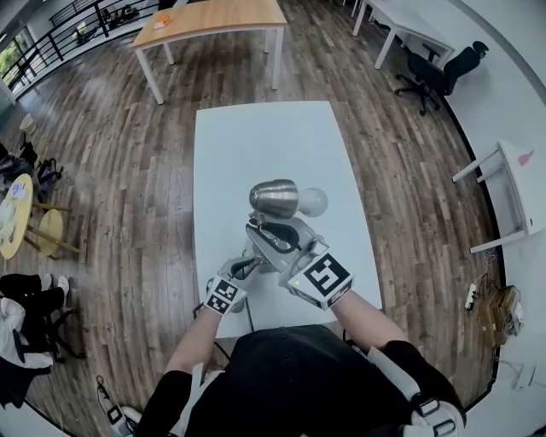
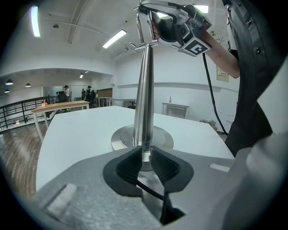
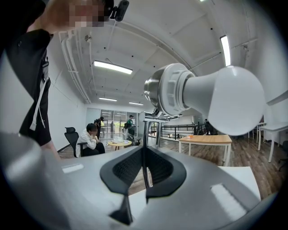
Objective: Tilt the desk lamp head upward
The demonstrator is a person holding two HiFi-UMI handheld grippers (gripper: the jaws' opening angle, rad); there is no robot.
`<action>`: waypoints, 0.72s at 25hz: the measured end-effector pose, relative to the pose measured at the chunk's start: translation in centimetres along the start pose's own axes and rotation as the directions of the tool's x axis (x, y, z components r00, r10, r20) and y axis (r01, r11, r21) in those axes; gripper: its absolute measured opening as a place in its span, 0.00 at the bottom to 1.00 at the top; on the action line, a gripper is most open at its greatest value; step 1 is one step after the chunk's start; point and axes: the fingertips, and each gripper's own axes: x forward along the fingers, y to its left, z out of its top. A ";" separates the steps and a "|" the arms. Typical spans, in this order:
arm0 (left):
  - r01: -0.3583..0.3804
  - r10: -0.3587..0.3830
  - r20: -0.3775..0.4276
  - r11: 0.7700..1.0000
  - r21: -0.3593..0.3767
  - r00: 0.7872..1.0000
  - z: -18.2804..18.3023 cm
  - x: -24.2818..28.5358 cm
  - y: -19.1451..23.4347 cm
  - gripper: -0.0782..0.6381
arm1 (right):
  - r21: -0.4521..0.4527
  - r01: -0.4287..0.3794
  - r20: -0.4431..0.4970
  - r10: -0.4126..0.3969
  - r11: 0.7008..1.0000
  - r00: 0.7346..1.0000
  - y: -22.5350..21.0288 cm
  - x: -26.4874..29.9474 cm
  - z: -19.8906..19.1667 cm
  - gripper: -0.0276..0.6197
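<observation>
A brushed-metal desk lamp stands on the white table (image 1: 256, 136). Its head (image 1: 275, 198) lies about level, with the white bulb (image 1: 312, 201) pointing right. In the left gripper view the round base (image 2: 120, 138) and upright stem (image 2: 144, 90) fill the middle. My left gripper (image 2: 145, 157) is shut on the stem just above the base. My right gripper (image 3: 144, 167) is shut on a thin wire bracket under the lamp head (image 3: 168, 92), with the bulb (image 3: 229, 99) looming above right. In the head view the right gripper (image 1: 263, 229) sits above the left gripper (image 1: 252, 259).
A wooden table (image 1: 213, 17) stands beyond the white one, and an office chair (image 1: 435, 72) at the far right. Small round tables (image 1: 17, 213) are on the left. The table's near edge is right at my body. People sit in the background (image 3: 92, 139).
</observation>
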 end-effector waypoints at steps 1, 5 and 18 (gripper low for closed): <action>-0.002 0.002 0.001 1.000 0.002 1.000 0.0 0.0 0.0 0.20 | -0.001 -0.004 -0.001 0.004 1.000 1.000 0.0 0.1 0.0 0.09; -0.007 0.007 0.005 1.000 0.007 1.000 0.1 0.1 -0.1 0.20 | -0.019 -0.022 -0.011 0.021 1.000 1.000 0.2 0.2 -0.1 0.09; -0.041 0.039 -0.037 0.998 -0.046 0.999 0.1 0.7 0.0 0.19 | -0.036 -0.042 0.006 0.042 0.998 0.999 -0.1 0.3 -1.6 0.12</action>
